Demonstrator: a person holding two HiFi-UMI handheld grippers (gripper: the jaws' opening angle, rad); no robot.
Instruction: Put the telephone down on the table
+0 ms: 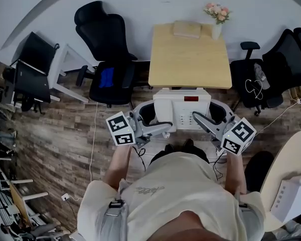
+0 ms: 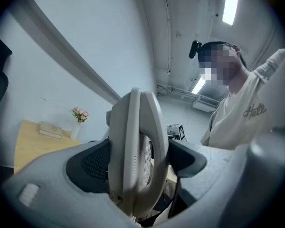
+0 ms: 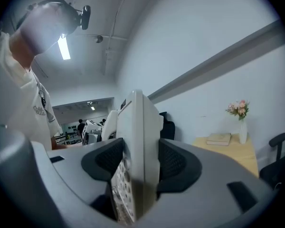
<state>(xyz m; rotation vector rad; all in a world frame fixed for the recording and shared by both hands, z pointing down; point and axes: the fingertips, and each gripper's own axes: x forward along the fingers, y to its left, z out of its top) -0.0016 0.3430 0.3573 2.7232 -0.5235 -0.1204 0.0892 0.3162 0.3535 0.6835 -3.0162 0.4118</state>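
Smooth plastic telephone (image 1: pixel 181 115), wooden table (image 1: pixel 188 59)

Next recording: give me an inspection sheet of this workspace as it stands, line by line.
Surface: wooden table against the wall, mostly bare.
Job's things: white telephone held in the air before the table's near edge, not yet set down.
Clutter: book and vase of flowers at the table's far edge.
Grippers: left gripper and right gripper each clamped on one side of the telephone.
Cables: white cable on the floor at left; white cords on the right office chair.
Surroundings: left office chair, wood-pattern floor.
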